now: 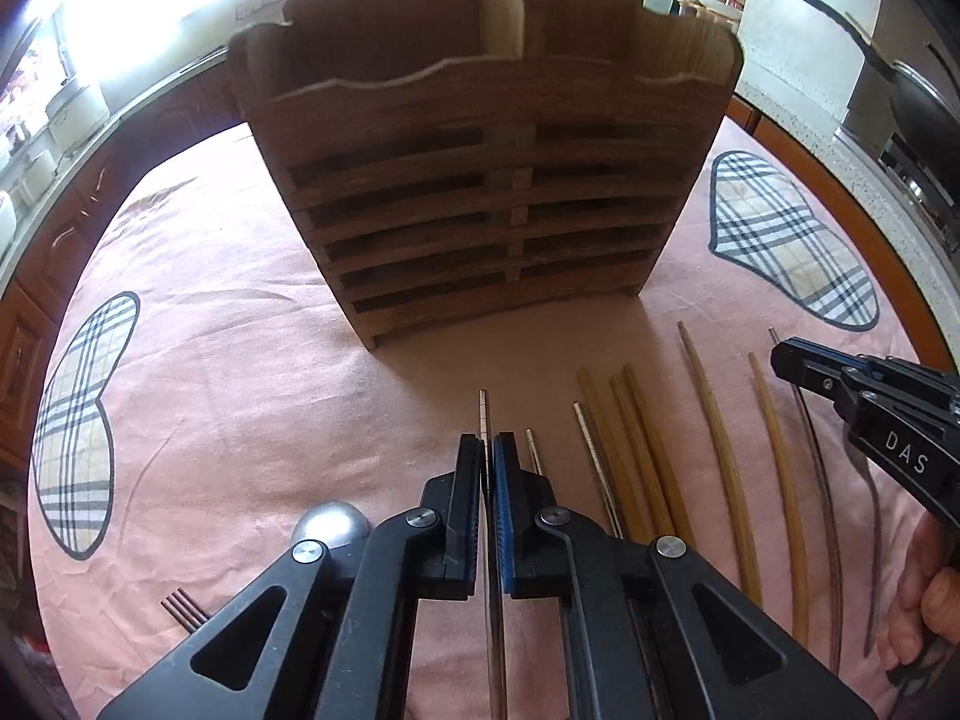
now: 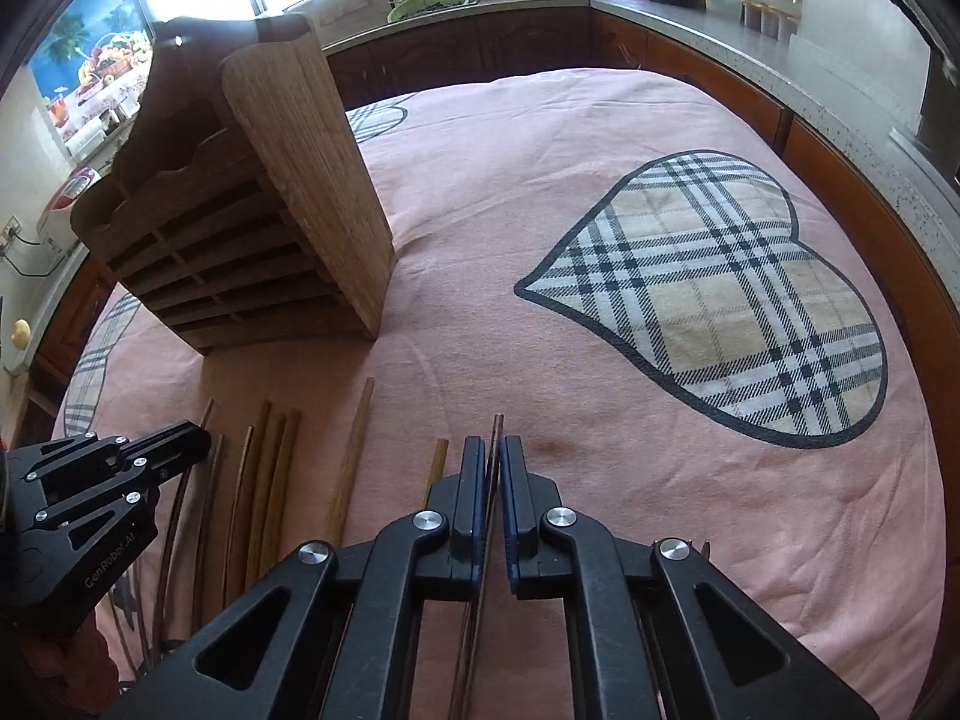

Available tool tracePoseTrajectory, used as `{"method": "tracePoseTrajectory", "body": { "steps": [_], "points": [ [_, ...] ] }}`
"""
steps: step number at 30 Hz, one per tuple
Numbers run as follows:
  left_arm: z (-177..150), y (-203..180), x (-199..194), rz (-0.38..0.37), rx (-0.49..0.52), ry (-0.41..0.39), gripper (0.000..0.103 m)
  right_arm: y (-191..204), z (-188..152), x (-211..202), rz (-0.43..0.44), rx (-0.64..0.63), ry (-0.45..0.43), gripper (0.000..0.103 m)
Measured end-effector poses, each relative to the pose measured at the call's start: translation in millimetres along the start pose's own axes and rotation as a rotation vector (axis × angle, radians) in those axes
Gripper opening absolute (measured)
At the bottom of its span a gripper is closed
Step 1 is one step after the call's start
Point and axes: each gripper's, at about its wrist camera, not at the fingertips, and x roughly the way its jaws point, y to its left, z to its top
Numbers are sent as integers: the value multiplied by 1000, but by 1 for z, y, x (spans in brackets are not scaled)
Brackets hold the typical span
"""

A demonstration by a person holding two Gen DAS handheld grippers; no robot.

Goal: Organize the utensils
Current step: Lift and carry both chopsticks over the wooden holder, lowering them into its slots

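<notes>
With the left gripper (image 1: 487,450) clenched on a metal chopstick (image 1: 483,411) and the right gripper (image 2: 493,456) on a dark chopstick (image 2: 495,438), either thin stick risked pivoting loose when lifted toward the far wooden holder (image 1: 480,180).

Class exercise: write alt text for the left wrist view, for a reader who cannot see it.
The left gripper is shut on a metal chopstick lying on a pink cloth, before a slatted wooden utensil holder. More chopsticks lie to the right.
</notes>
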Motion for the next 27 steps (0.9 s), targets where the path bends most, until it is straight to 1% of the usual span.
{"method": "tracePoseTrajectory", "body": {
  "steps": [5, 9, 12, 18, 22, 27],
  "points": [
    [-9, 2, -35, -59, -27, -49, 4, 3, 3, -26, 56, 0, -44, 4],
    [-21, -2, -63, -82, -44, -109, 4, 4, 2, -52, 95, 0, -84, 4],
    [-31, -3, -85, -105, -60, -146, 4, 14, -3, -71, 116, -3, -114, 4],
    [-52, -2, -119, -123, -77, -203, 4, 22, -9, -102, 137, -25, -165, 4],
    [-67, 13, -149, -135, -87, -240, 4, 30, -14, -123, 140, -45, -197, 4],
    [-98, 30, -193, -147, -102, -290, 4, 37, -22, -150, 145, -61, -242, 4]
  ]
}}
